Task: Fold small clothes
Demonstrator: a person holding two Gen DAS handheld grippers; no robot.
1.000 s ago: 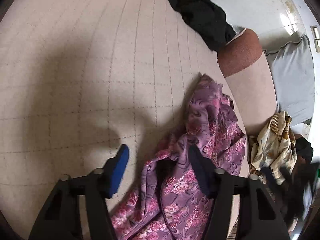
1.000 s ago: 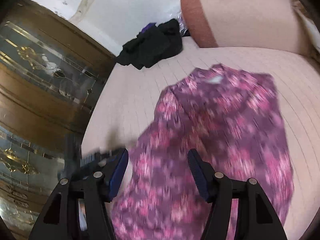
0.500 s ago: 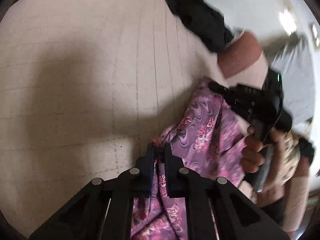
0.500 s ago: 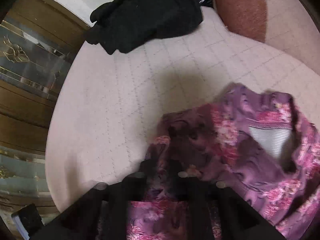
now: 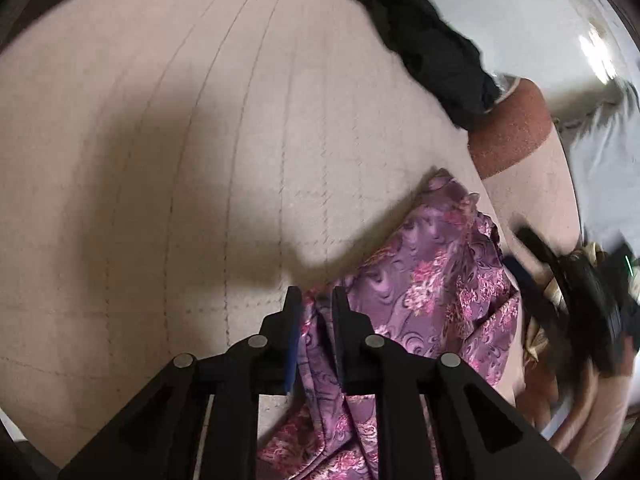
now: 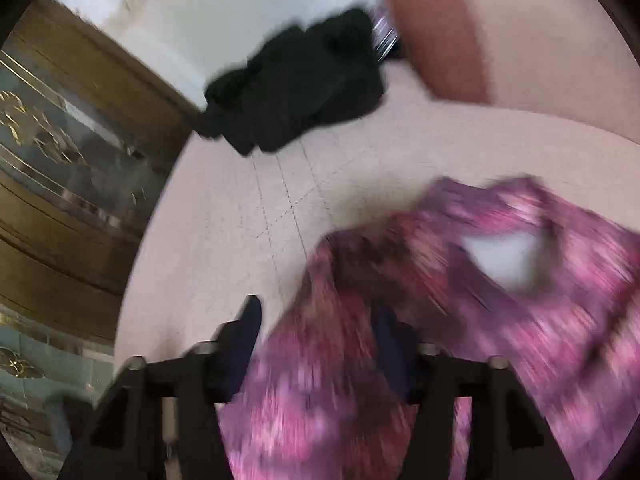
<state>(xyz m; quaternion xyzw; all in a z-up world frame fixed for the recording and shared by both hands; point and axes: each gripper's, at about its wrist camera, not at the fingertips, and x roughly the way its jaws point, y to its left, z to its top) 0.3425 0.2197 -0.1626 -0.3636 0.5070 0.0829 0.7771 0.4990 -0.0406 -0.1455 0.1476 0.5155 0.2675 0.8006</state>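
The left gripper (image 5: 313,300) pinches a bunched fold of the purple floral garment (image 5: 444,284), its jaws just eased slightly apart. The satin-like cloth, patterned with pink flowers and swirls, lies crumpled on the beige quilted cushion (image 5: 160,160). The right gripper (image 6: 316,320) has just opened wide, cloth lying loose between its 2 fingers; that view is blurred.

Quilted beige cushion (image 5: 200,160) — purple floral garment (image 5: 440,280), black clothes (image 5: 432,52) on it.
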